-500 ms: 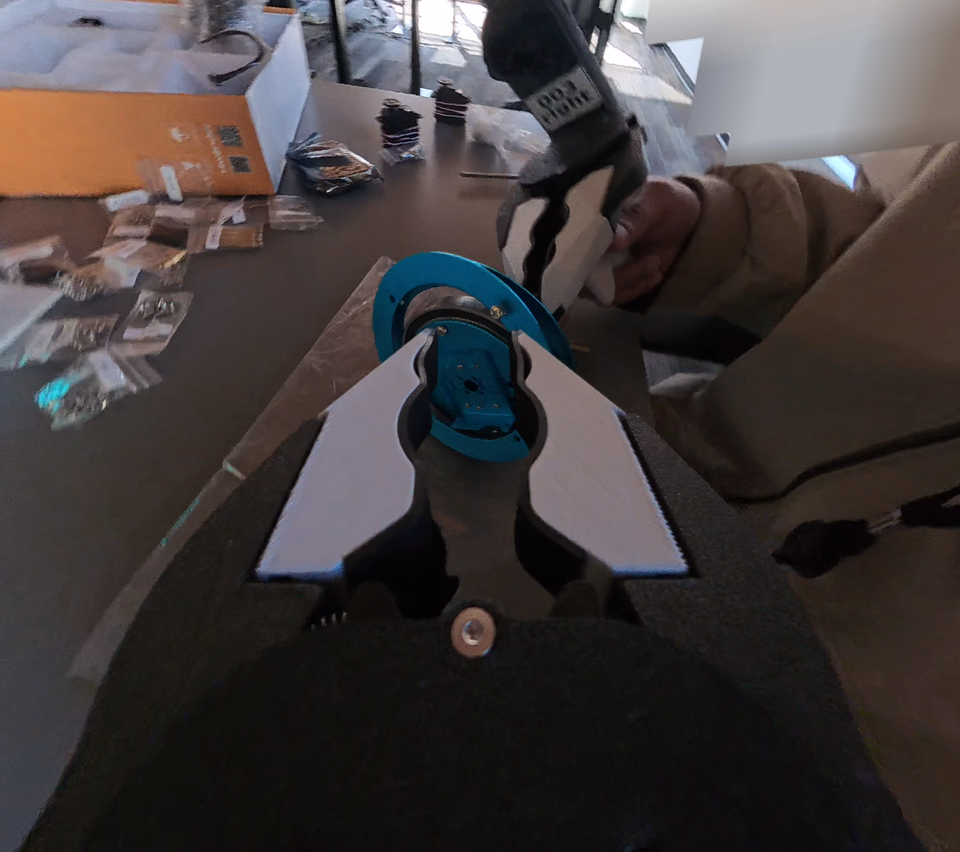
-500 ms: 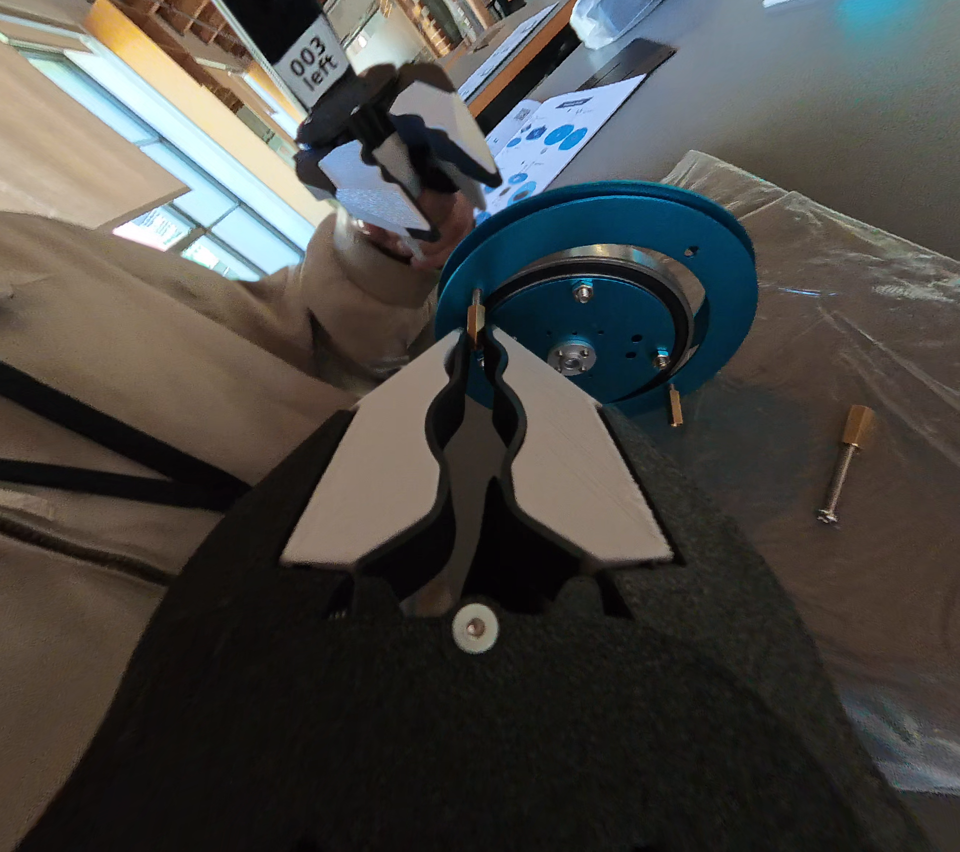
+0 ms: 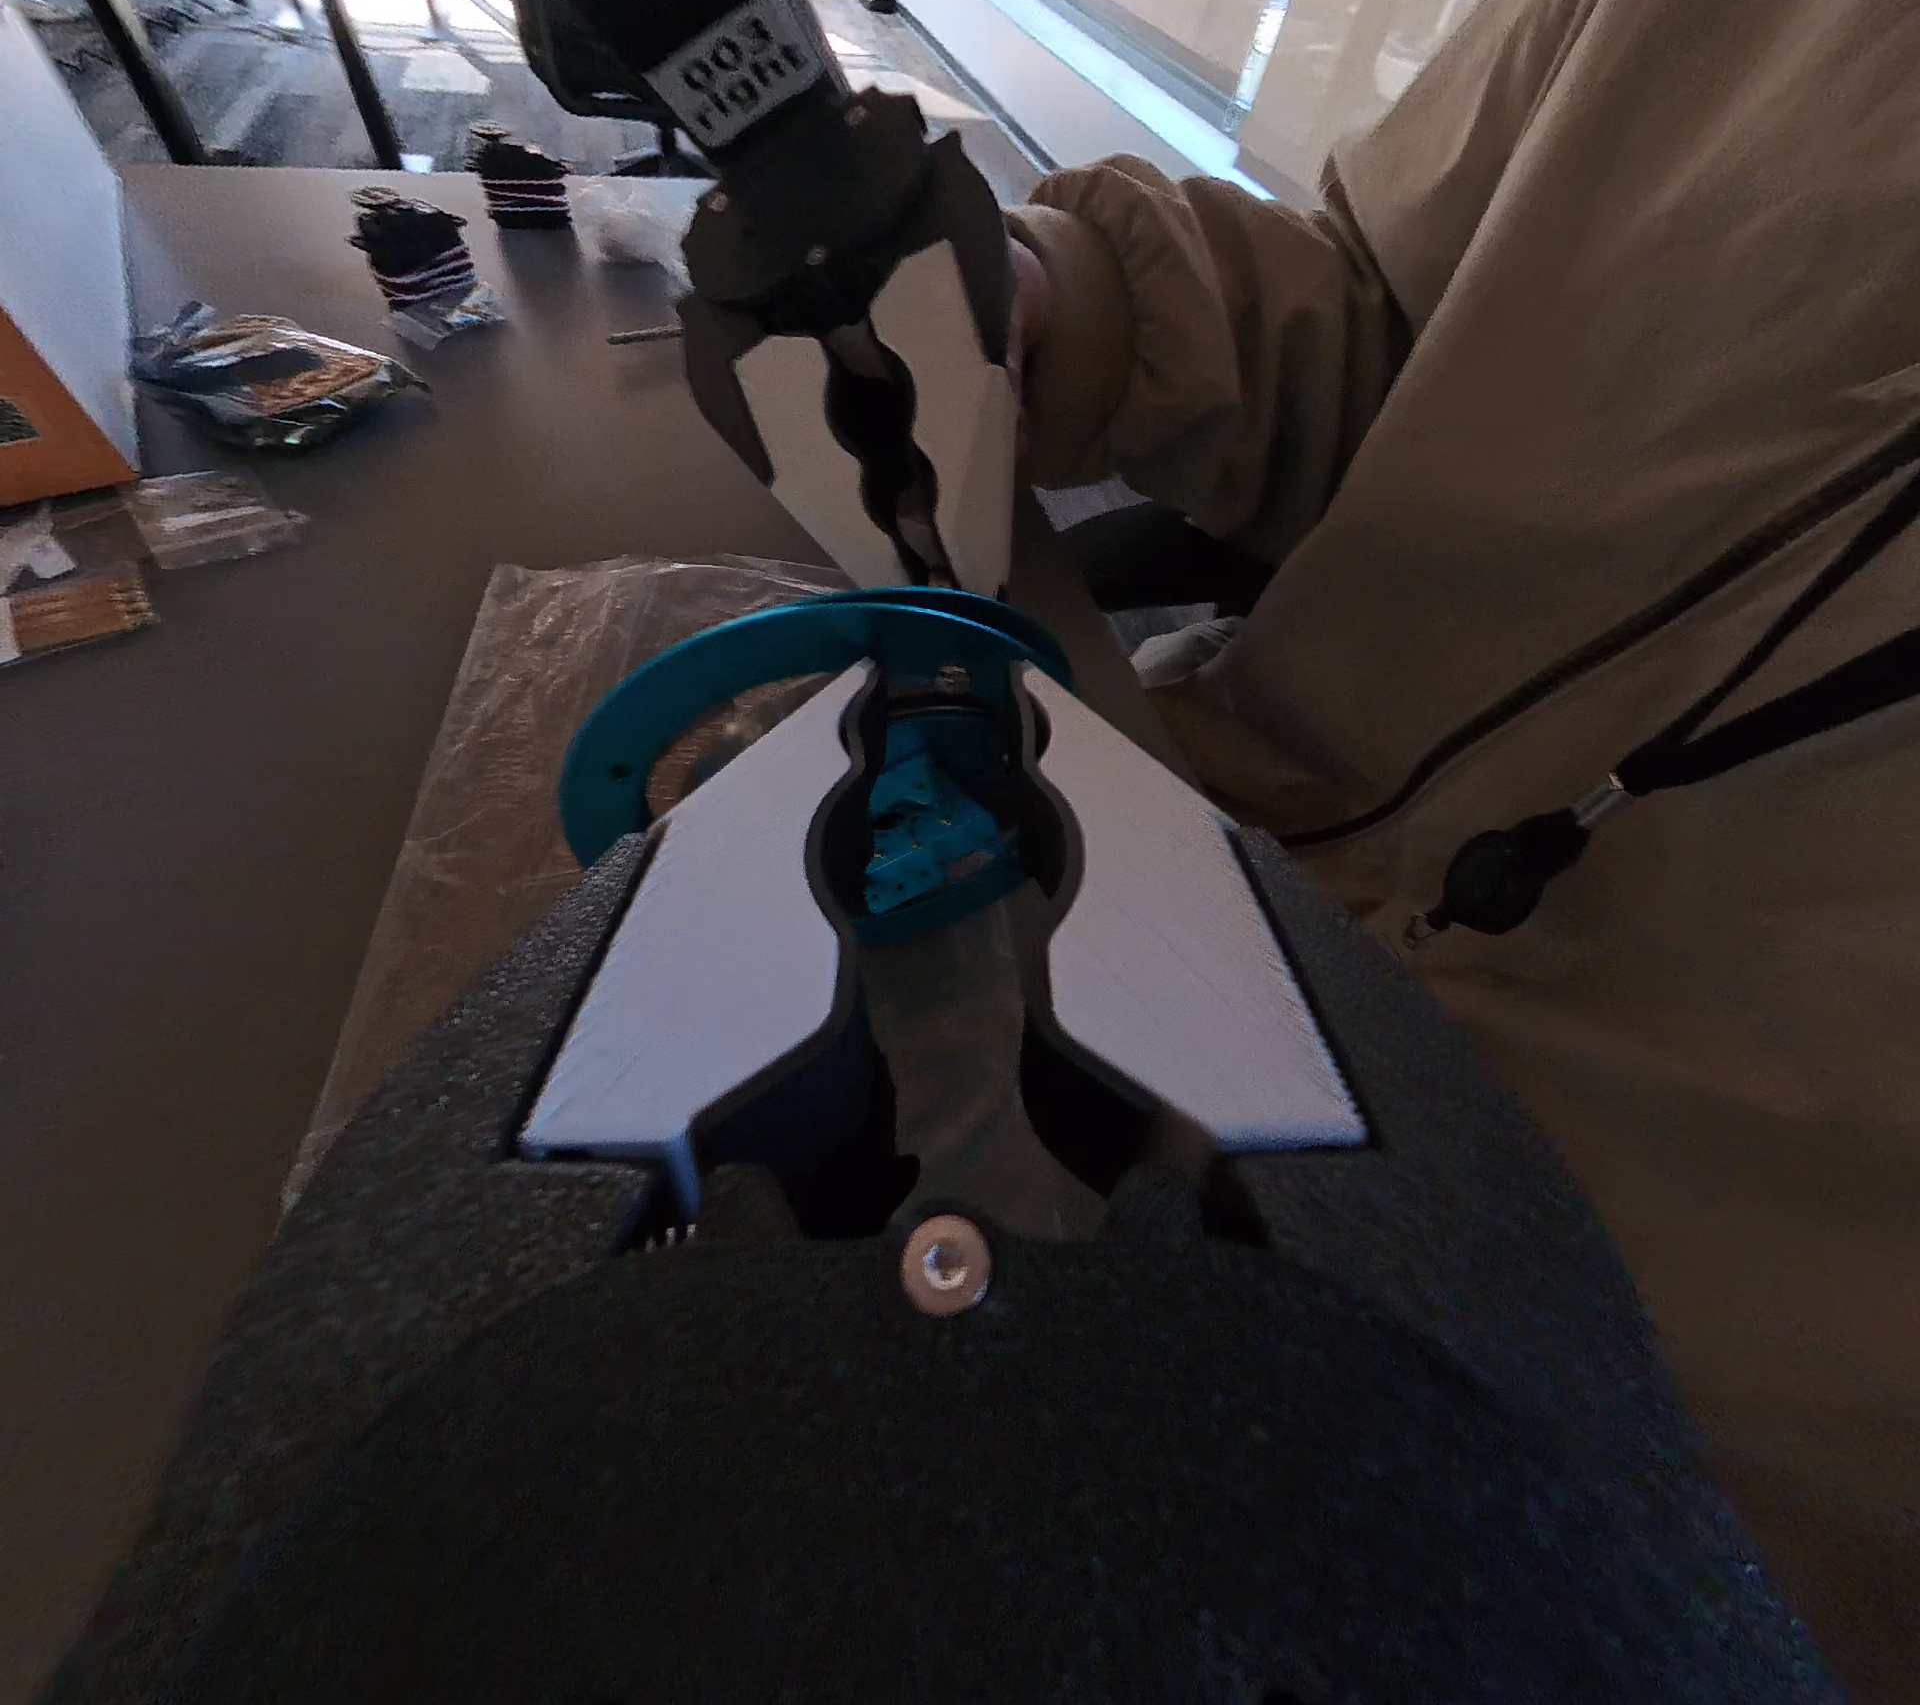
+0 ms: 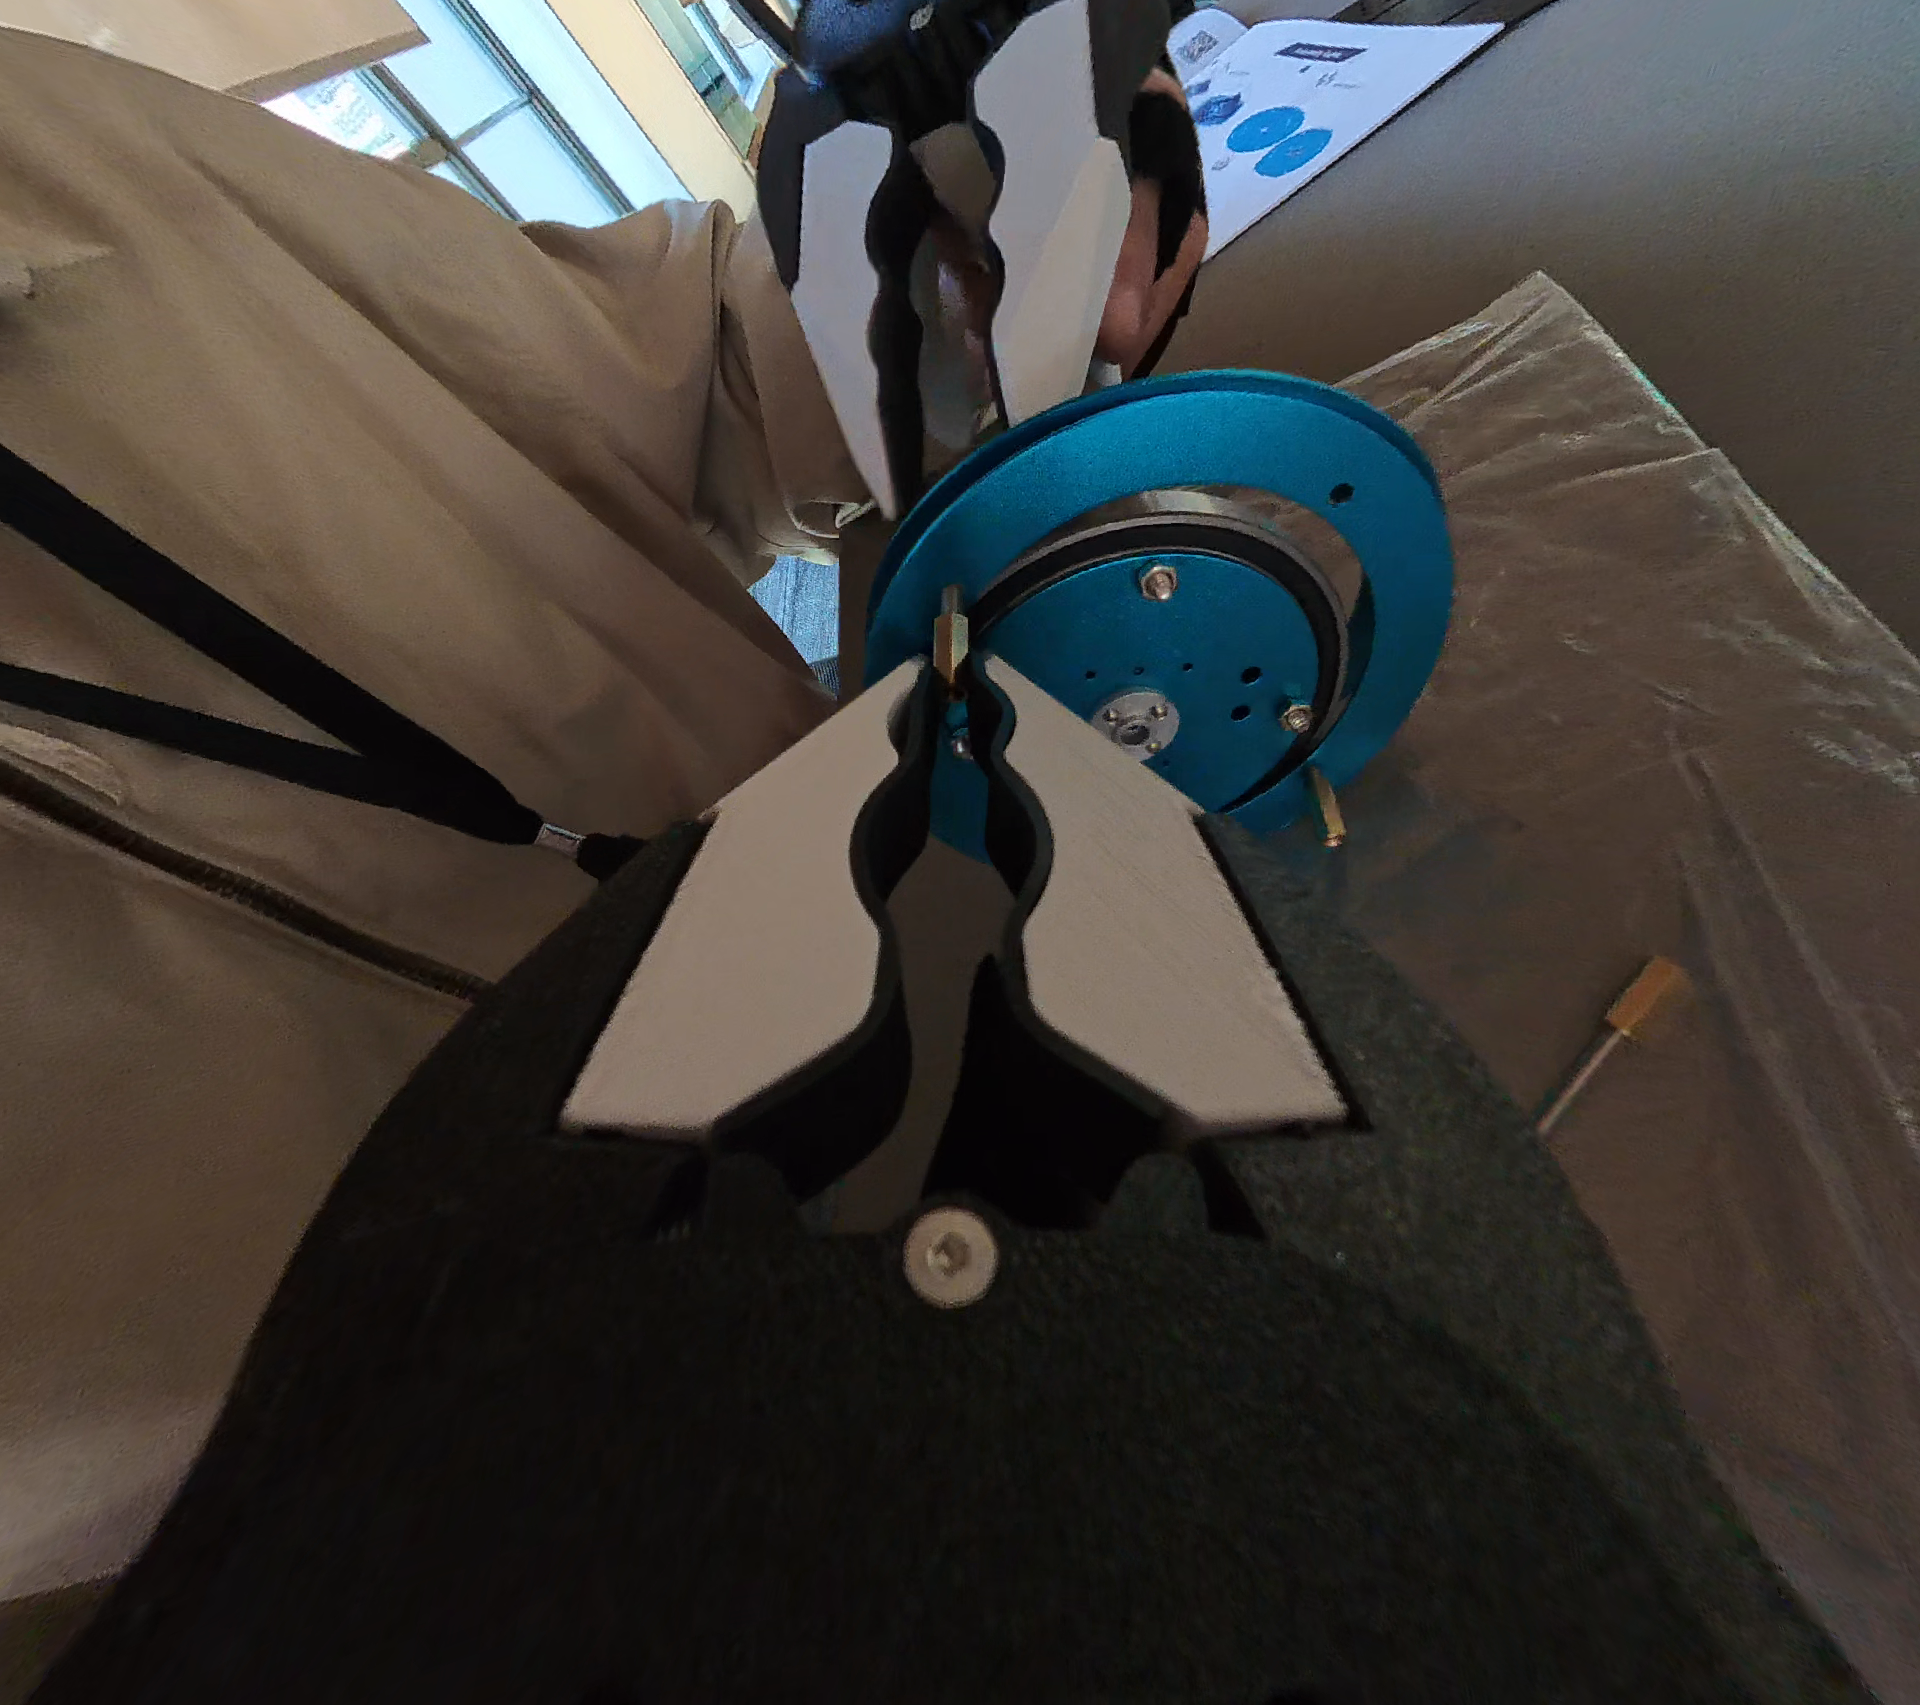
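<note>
Could tip and fall flat on the sheet (image 4: 1662, 616) with any slack in the left gripper (image 3: 940, 679), clamped on the blue block (image 3: 925, 834) behind the disc (image 4: 1195, 450). Could go crooked, or slip from the right gripper (image 4: 948, 668), pinched shut on the brass post (image 4: 948, 632) at the rim, with too hard a twist.

Held up on edge over the sheet, on the grey table (image 4: 1714, 201). Big, round, flat and blue, with a dark ring and a blue middle plate. Small screws and holes on that plate. Loose bolt (image 4: 1605, 1042) flat on the sheet, well apart.
</note>
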